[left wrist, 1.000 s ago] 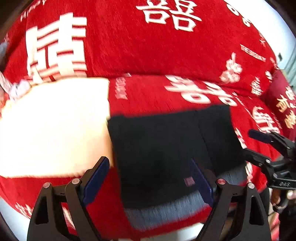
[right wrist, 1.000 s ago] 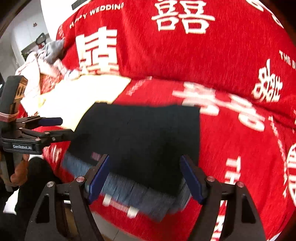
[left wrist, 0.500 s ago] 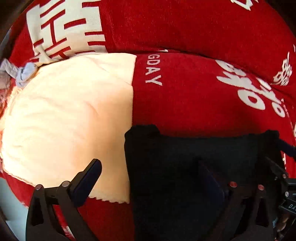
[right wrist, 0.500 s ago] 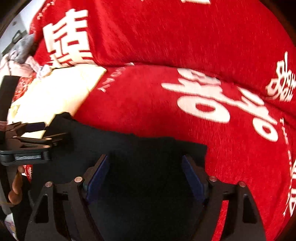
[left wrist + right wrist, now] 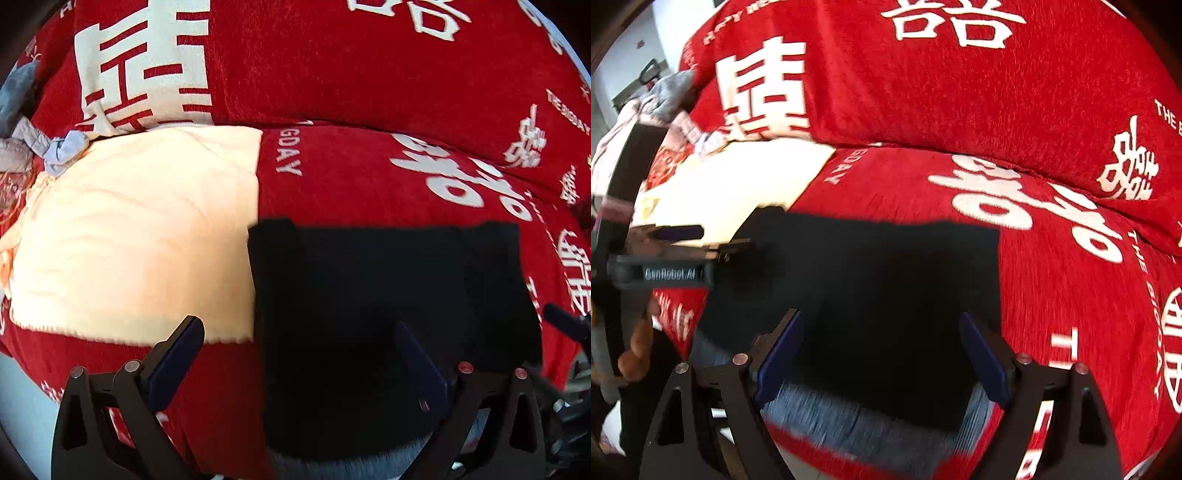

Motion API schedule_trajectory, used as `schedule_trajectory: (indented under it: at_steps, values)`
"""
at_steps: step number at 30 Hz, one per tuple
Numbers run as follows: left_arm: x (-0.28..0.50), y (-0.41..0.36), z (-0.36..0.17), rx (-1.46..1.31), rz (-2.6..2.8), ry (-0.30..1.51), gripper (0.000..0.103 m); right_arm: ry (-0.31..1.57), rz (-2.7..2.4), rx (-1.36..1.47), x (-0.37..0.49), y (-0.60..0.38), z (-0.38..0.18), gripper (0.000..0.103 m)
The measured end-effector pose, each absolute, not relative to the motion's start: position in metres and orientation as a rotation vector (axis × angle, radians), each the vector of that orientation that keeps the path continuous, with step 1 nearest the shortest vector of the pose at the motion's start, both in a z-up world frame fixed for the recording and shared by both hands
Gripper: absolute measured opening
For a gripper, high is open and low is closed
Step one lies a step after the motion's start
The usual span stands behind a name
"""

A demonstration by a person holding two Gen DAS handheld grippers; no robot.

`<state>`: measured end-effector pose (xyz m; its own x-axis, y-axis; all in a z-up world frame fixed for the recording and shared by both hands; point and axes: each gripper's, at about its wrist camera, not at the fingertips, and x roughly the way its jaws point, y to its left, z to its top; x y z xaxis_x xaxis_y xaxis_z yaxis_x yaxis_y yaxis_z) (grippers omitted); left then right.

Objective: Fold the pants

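The black pants (image 5: 388, 314) lie folded into a rectangle on the red sofa seat, with the grey waistband (image 5: 868, 417) at the near edge. My left gripper (image 5: 295, 354) hovers open over the pants' left side. Its right finger is over the black cloth and its left finger over the red cover. My right gripper (image 5: 882, 350) is open above the pants' right half, nothing pressed between its pads. In the right wrist view the left gripper (image 5: 713, 239) is at the pants' far left corner, held by a hand (image 5: 635, 350). One of the right gripper's fingers (image 5: 563, 319) shows at the right edge.
A cream cloth (image 5: 140, 236) covers the seat left of the pants. The red cover (image 5: 369, 177) with white characters runs up the backrest (image 5: 314, 66). Crumpled grey and pink clothes (image 5: 665, 96) are piled at the far left. Pale floor (image 5: 22, 406) shows below the seat's front edge.
Half a second ago both grippers were forward over the pants' far edge. They have drawn back toward the near edge, and the grey waistband shows again. The left jaws stand a little wider.
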<state>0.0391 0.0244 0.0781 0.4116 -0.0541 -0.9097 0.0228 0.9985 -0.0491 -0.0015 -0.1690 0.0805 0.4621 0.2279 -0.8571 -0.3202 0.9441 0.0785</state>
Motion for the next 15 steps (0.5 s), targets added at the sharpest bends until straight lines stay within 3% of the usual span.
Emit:
schedule_trajectory:
  at_steps: [8,15]
  values:
    - [0.022,0.013,0.045,-0.002,-0.038,1.217,0.103,1.079,0.327,-0.129,-0.021,-0.169,0.052,0.091]
    - [-0.002,0.013,0.069,-0.004,-0.044,1.156,0.103,1.038,0.330,-0.134,-0.037,-0.165,0.069,0.092]
